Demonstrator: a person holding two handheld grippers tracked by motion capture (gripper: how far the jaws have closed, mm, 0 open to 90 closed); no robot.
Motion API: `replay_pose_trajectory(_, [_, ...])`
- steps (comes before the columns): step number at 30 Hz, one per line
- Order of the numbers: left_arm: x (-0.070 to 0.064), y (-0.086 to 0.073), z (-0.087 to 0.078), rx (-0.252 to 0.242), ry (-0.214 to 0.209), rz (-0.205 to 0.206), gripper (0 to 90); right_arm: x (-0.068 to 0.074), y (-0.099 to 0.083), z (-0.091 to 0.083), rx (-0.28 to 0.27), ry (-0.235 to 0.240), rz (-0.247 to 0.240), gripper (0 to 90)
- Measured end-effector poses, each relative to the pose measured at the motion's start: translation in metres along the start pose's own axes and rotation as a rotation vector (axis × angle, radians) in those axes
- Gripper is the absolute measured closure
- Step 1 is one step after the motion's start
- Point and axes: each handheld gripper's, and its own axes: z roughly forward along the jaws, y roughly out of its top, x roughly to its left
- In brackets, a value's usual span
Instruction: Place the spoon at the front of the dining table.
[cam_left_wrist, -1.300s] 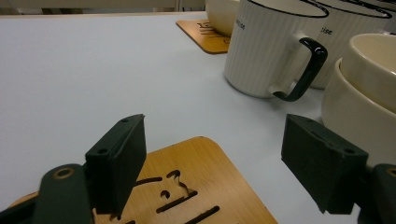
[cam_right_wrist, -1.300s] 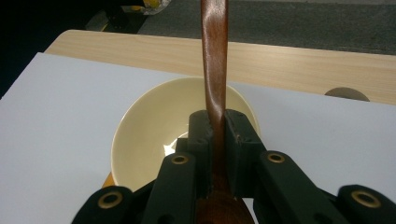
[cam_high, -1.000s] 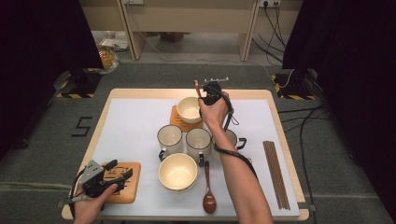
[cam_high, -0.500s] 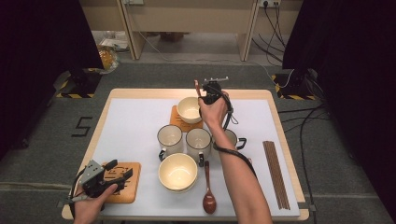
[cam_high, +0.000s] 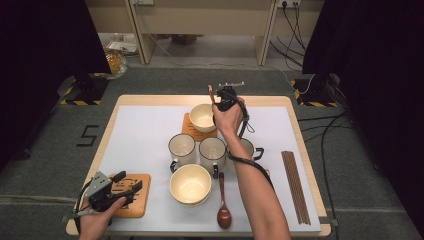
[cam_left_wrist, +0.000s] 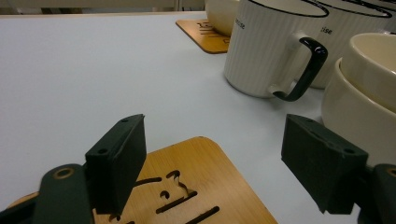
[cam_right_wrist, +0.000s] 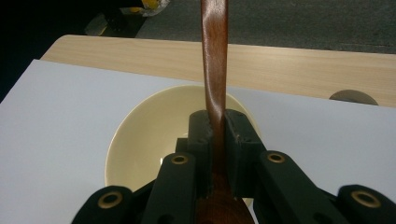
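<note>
From the high view, my desk (cam_high: 150, 102) is a light wooden top covered by a white sheet, standing on grey carpet with dark curtains at both sides and pale furniture legs beyond. My left claw (cam_high: 131, 189) lies low at the near left corner over a bamboo coaster (cam_high: 131, 206). My right claw (cam_high: 214, 100) is up at the far side, just above the small cream bowl (cam_high: 202, 116) that sits on a second coaster (cam_high: 189, 129), and it holds a wooden spoon (cam_high: 211, 93) whose handle sticks up past it. Three white mugs (cam_high: 182, 148) stand in the middle, a stack of bowls (cam_high: 189, 184) in front of them, another wooden spoon (cam_high: 223, 205) beside the stack, and brown chopsticks (cam_high: 295, 186) near the right edge.

In the left gripper view, my left claw (cam_left_wrist: 212, 163) is spread wide with nothing between the jaws; the bamboo coaster (cam_left_wrist: 196, 196) lies under it, and a ribbed mug (cam_left_wrist: 266, 46) with a black handle stands ahead, next to the stacked bowls (cam_left_wrist: 364, 93).

In the right gripper view, my right claw (cam_right_wrist: 217, 140) is pinched tight on the wooden spoon (cam_right_wrist: 215, 51), whose handle runs up between the jaws. The cream bowl (cam_right_wrist: 154, 135) sits directly below on the white sheet, with the desk's wooden edge (cam_right_wrist: 289, 65) behind.
</note>
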Motion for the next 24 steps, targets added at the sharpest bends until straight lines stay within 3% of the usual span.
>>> replay_pose_trajectory(24, [0.0008, -0.0002, 0.0000, 0.000, 0.001, -0.002, 21.7, 0.0011, 0.0066, 0.0051, -0.007, -0.001, 0.007, 81.4])
